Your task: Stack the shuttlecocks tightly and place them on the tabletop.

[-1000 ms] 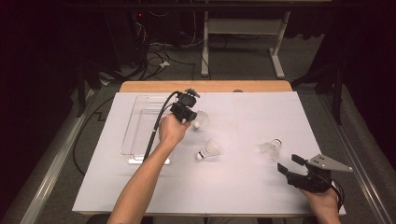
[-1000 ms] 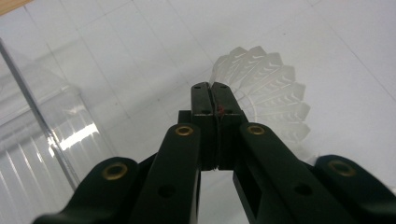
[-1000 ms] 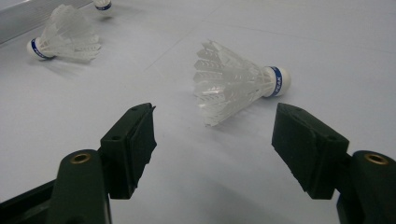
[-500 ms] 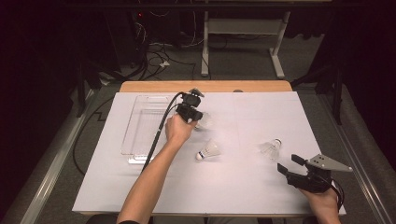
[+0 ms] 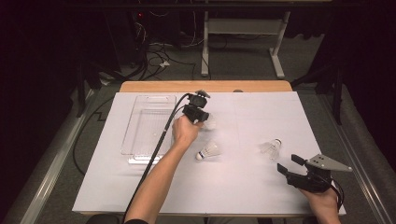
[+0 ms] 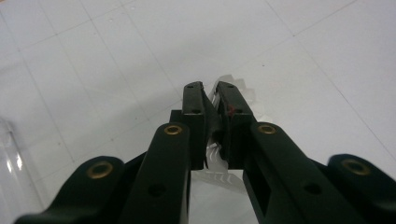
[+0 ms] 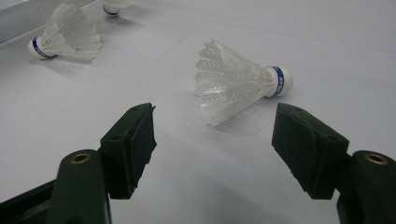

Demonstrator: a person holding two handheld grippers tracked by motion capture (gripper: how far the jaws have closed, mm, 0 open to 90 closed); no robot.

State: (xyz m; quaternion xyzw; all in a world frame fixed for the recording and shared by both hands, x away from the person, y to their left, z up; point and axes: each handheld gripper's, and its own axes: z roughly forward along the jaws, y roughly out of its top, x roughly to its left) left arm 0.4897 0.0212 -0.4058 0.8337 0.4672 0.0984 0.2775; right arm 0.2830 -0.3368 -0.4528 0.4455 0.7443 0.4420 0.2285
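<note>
The left gripper's fingers [image 6: 194, 109] are pressed onto the feather skirt of a shuttlecock [image 6: 233, 88], pinching it between them, seen in the left gripper view over the white table [image 6: 327, 56].

In the high view the left gripper [image 5: 201, 115] holds that shuttlecock [image 5: 210, 122] just right of the clear tray [image 5: 140, 135]. A second one [image 5: 208, 151] lies near the hand, a third [image 5: 272, 148] farther right, with the right gripper [image 5: 290, 168] resting near the table's front edge.

In the right gripper view the jaws stand wide apart, the third shuttlecock [image 7: 240, 81] on its side just ahead.

The step looks like carrying the held one to the tray (feathers crush easily): a light grip, a level move left, and a release low over the tray floor should serve best.
</note>
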